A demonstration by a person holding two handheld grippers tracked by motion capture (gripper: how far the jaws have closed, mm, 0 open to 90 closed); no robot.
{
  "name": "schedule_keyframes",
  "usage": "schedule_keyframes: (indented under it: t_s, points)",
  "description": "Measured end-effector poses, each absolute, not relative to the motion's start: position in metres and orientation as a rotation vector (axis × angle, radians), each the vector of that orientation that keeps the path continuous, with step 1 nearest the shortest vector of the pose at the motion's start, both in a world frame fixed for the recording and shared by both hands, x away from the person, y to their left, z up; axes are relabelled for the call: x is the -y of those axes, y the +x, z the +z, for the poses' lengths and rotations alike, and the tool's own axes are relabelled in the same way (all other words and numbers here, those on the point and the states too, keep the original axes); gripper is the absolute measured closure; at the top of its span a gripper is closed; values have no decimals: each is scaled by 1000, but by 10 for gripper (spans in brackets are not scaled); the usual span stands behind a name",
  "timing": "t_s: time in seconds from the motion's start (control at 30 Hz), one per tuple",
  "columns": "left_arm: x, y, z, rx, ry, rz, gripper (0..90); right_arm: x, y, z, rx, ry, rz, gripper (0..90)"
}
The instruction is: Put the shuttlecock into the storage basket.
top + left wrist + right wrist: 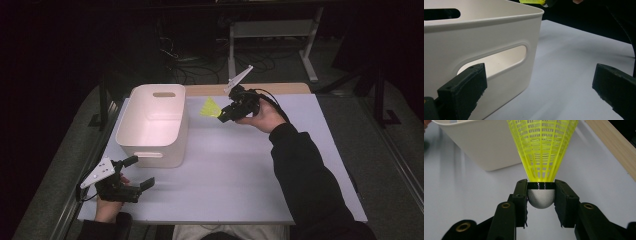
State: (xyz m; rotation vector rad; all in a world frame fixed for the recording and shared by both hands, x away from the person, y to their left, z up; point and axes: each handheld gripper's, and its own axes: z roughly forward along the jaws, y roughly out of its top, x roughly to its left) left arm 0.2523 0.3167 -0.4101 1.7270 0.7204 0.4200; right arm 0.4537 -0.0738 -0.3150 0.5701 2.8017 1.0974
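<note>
A yellow plastic shuttlecock (542,147) with a white rounded cork (541,198) is pinched at its cork between the pads of my right gripper (541,195), skirt pointing away. From above, the right gripper (223,116) holds the shuttlecock (210,108) above the table, just right of the white bin (152,125). My left gripper (141,172) rests low at the table's near left corner, jaws wide apart and empty, beside the bin's front wall. In the left gripper view the bin's handle slot (499,60) is close ahead and the left gripper (540,92) is open.
The bin (484,32) looks empty inside. A wooden strip (240,89) runs along the table's far edge, also seen as the wooden strip (614,147). The pale table (240,175) spreads between both hands. Dark floor, cables and a metal stand lie beyond.
</note>
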Motion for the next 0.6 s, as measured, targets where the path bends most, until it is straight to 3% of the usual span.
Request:
schedule_keyframes:
  t_s: [0.6]
  points:
    - [-317,252,-410,-721,1726,418,0,53,441,-291,-2799,493,1094,632]
